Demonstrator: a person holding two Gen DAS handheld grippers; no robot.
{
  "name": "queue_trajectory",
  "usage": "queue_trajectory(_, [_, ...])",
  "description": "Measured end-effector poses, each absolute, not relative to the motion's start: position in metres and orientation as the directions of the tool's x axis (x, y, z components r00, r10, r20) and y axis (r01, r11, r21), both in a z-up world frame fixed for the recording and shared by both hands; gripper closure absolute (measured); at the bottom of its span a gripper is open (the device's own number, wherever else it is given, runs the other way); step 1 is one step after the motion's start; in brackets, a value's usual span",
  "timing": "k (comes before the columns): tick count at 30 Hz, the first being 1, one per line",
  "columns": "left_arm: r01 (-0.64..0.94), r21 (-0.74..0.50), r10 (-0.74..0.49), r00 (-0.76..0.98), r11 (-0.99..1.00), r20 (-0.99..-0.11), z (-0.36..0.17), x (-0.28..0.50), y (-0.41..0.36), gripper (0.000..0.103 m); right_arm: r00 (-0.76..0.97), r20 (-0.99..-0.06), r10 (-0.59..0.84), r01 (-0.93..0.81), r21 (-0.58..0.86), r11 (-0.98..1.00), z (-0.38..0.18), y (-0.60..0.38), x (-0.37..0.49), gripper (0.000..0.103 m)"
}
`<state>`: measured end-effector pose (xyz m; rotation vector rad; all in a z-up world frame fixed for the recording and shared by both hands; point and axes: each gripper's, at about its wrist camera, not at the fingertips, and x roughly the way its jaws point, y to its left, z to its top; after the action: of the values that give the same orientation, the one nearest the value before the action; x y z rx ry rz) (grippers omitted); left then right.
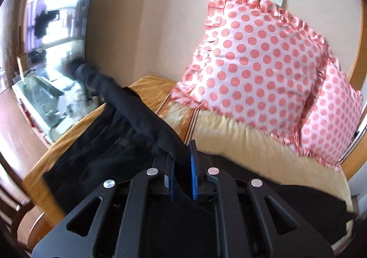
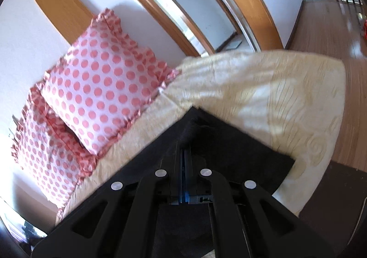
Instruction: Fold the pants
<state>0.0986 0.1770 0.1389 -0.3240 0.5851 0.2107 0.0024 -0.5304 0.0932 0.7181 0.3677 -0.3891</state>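
The black pants (image 1: 110, 134) lie on a cream bedspread (image 1: 252, 141). In the left wrist view my left gripper (image 1: 182, 161) is shut on a raised fold of the pants; a taut ridge of cloth runs from the jaws up and to the left. In the right wrist view my right gripper (image 2: 185, 143) is shut on a corner of the pants (image 2: 229, 143), which peaks at the fingertips and spreads out flat to both sides over the bedspread (image 2: 275, 97).
Two pink polka-dot pillows (image 1: 257, 51) lean on the wall at the head of the bed; they also show in the right wrist view (image 2: 98, 83). An orange-brown cover (image 1: 156, 88) edges the bed. Wood floor (image 2: 332, 28) and door frames lie beyond.
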Motion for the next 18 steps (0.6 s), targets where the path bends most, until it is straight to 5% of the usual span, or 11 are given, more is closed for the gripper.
queue_trajectory(8, [-0.439, -0.234, 0.202, 0.74, 0.867, -0.641, 0.045, 0.012, 0.179, 0.092, 0.831, -0.498, -0.246, 0.52, 0.541, 0.662, 0.082, -0.541, -0.014, 0.102])
queue_trajectory(13, [-0.438, -0.212, 0.229, 0.755, 0.873, -0.615, 0.035, 0.012, 0.175, 0.086, 0.808, -0.537, -0.241, 0.537, 0.505, 0.675, 0.076, -0.539, -0.018, 0.102])
queue_trajectory(14, [-0.438, -0.216, 0.229, 0.758, 0.873, -0.611, 0.035, 0.012, 0.174, 0.083, 0.808, -0.537, -0.241, 0.537, 0.505, 0.675, 0.076, -0.539, -0.018, 0.098])
queue_trajectory(16, [-0.432, -0.219, 0.221, 0.758, 0.875, -0.614, 0.033, 0.015, 0.172, 0.059, 0.799, -0.562, -0.214, 0.547, 0.534, 0.645, 0.071, -0.544, -0.023, 0.083])
queue_trajectory(18, [-0.432, -0.21, 0.224, 0.755, 0.877, -0.617, 0.031, 0.016, 0.171, 0.054, 0.792, -0.569, -0.22, 0.559, 0.532, 0.636, 0.068, -0.547, -0.025, 0.068])
